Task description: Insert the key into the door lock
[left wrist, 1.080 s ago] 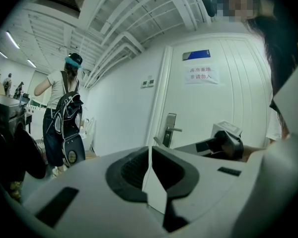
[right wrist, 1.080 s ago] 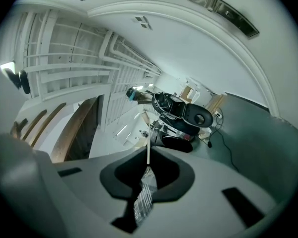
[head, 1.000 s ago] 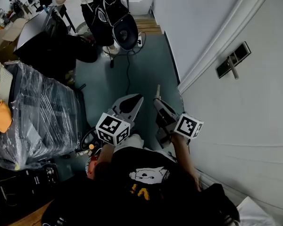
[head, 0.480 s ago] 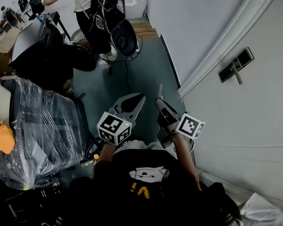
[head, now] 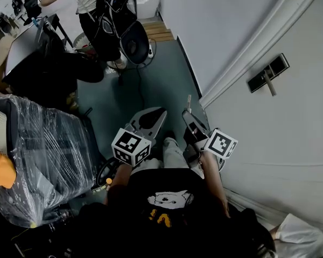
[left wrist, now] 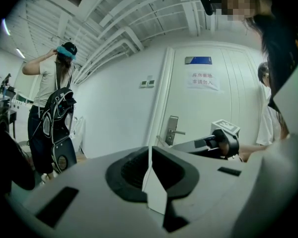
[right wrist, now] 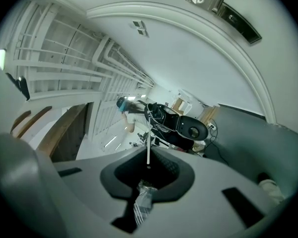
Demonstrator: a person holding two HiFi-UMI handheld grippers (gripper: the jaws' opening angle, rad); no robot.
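Silver metal key (right wrist: 148, 142): thin blade, sticking straight out of the right gripper (right wrist: 149, 155), whose jaws are pressed together on it. Something crinkled and shiny (right wrist: 143, 201) sits further back in the seam; what it is cannot be made out. In the head view the key (head: 189, 101) shows as a pale sliver just above the right gripper (head: 189, 113), centre of frame, tip in the air and touching nothing. The door lock (head: 267, 72), a dark plate with a lever handle, is at right of frame on the white door (head: 280, 138), well apart from the key. In the right gripper view the same lock (right wrist: 222, 8) sits at the top edge, far above the blade. The left gripper (head: 159, 114) lies just left of the right one, its jaws closed together on nothing visible; its own view shows the seam shut at the tips (left wrist: 150, 151). That view also takes in the lock (left wrist: 172, 131) at mid-frame, the right gripper (left wrist: 216, 143) near it, and a paper sign (left wrist: 204, 81) higher on the door. Marker cubes (head: 130, 147) face up behind each gripper. Teal floor (head: 151, 85) is below. A plastic-wrapped bundle (head: 43, 144) is at left. A person with a black backpack (head: 114, 9) stands in the upper left.
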